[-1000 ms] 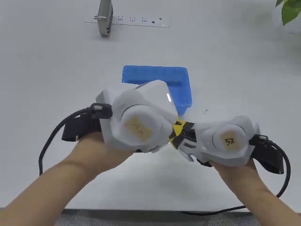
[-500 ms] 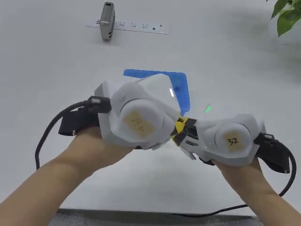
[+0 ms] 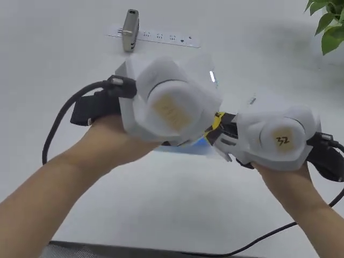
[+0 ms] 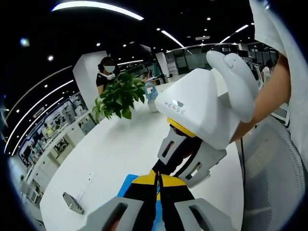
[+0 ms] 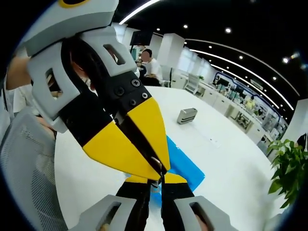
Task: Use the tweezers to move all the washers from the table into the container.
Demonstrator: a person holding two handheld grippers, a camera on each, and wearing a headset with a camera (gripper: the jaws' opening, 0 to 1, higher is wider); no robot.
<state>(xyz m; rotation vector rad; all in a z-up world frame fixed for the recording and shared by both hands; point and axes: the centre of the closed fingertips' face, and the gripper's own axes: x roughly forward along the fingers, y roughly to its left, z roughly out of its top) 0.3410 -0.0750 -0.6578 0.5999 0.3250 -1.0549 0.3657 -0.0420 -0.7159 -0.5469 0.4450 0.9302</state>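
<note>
Left gripper (image 4: 159, 179): we find its yellow-tipped jaws pressed together, tip to tip with the right gripper (image 5: 155, 182), whose jaws are likewise closed. We cannot tell whether either pinches anything. Both are held up over the white table (image 3: 161, 204). We note the blue container (image 5: 185, 166) lying on the table directly below the meeting tips, between the near edge and a power strip (image 3: 166, 37) by the far edge.
</note>
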